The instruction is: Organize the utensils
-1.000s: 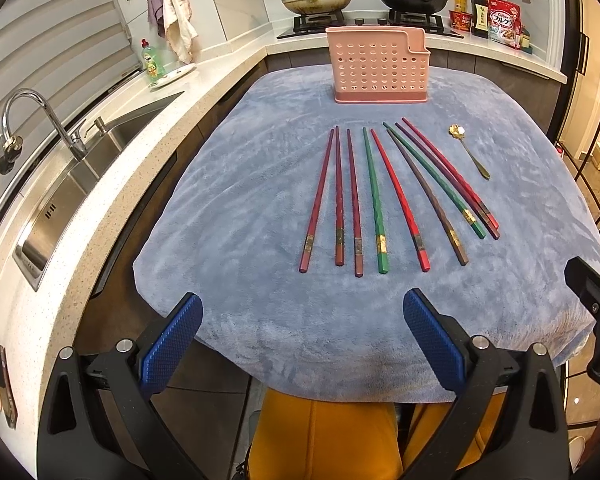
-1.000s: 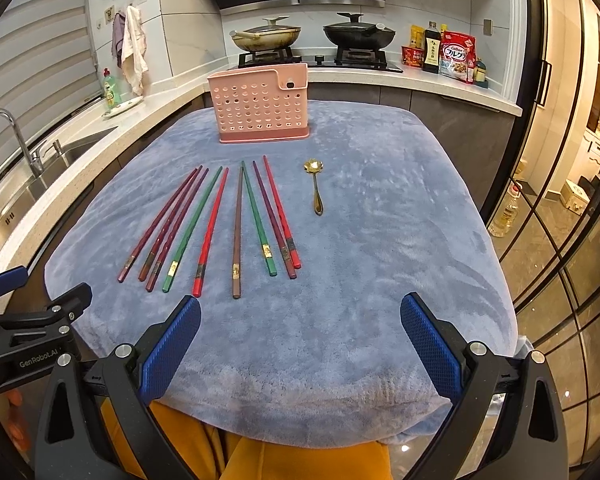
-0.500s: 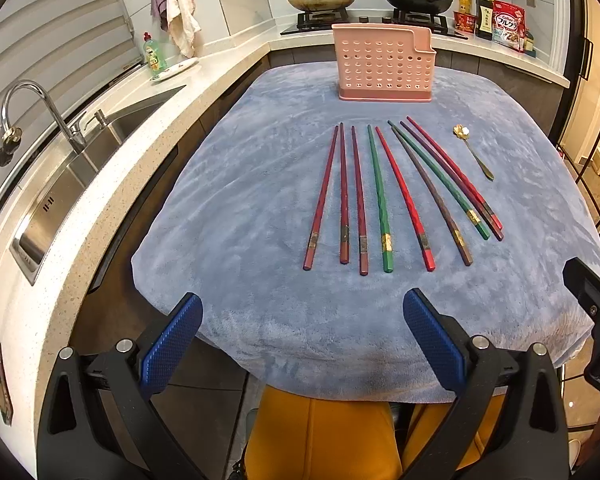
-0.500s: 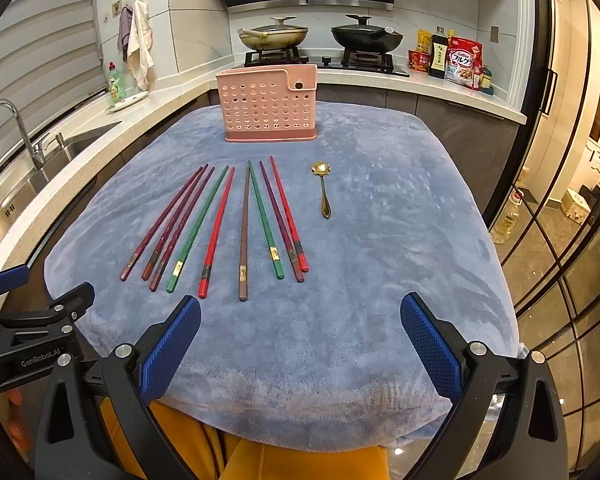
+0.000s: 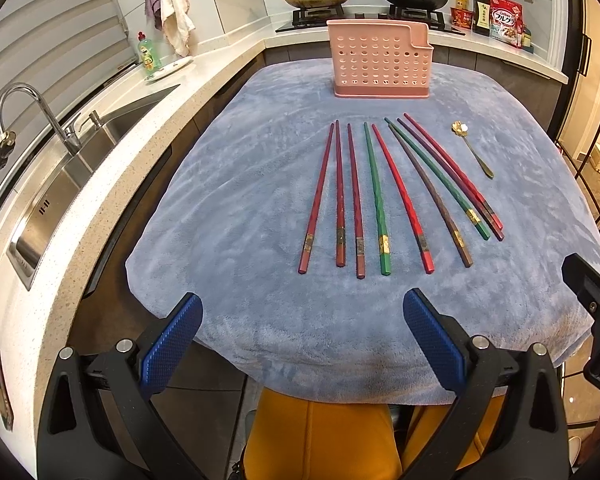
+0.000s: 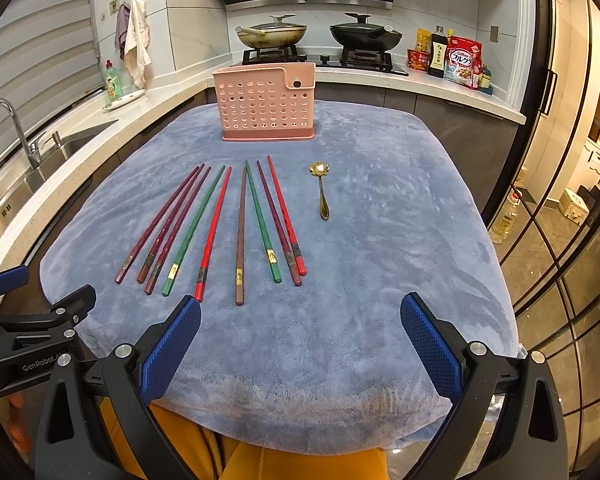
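Observation:
Several red, green, maroon and brown chopsticks lie side by side on a blue-grey cloth. A small gold spoon lies to their right. A pink perforated utensil holder stands upright at the cloth's far end. My left gripper is open and empty above the cloth's near edge. My right gripper is open and empty, close to the chopsticks' near ends.
A sink with a tap sits in the counter on the left. A stove with two pans is behind the holder. Bottles and packets stand at the back right. A glass partition is on the right.
Both grippers have moved forward and a little higher over the cloth, so the chopsticks and holder appear closer. Both stay open. Nothing on the cloth has moved.

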Available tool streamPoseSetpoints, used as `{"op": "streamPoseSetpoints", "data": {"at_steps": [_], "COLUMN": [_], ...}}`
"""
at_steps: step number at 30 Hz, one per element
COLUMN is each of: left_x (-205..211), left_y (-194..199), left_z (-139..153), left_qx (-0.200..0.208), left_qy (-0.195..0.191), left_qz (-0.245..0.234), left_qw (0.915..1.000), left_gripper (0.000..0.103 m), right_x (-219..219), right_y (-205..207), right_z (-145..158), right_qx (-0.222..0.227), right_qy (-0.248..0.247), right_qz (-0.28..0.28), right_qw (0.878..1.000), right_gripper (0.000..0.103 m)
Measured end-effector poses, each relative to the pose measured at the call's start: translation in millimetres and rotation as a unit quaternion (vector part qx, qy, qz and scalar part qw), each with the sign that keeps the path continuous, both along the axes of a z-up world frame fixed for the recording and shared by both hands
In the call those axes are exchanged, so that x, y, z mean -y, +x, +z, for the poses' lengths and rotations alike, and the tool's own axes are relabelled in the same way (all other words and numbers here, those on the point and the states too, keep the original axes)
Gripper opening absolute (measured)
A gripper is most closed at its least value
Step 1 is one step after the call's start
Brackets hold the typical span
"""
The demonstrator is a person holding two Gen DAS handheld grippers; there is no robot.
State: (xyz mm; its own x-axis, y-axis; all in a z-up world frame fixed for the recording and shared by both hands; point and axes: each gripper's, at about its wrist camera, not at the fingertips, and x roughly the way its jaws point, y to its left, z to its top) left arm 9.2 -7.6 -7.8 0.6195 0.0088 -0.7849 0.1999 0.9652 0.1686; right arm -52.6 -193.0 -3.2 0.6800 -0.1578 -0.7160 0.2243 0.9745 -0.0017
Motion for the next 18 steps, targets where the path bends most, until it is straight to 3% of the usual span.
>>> {"op": "streamPoseSetpoints", "data": {"at_steps": [18], "left_x": [3.2], "left_y": [4.7], "left_z": [-3.9], "left_qx": [-0.007], "left_qy": [0.002], "left_qz": [-0.004], "left_qw": [1.0], "left_gripper": [0.096], "right_x": [0.6], "right_y": [0.4], "right_z": [-1.4], "right_qx": [-0.003], "right_qy": [0.002], "right_qz": [0.0], "right_qw": [1.0], "right_gripper": [0.096]}}
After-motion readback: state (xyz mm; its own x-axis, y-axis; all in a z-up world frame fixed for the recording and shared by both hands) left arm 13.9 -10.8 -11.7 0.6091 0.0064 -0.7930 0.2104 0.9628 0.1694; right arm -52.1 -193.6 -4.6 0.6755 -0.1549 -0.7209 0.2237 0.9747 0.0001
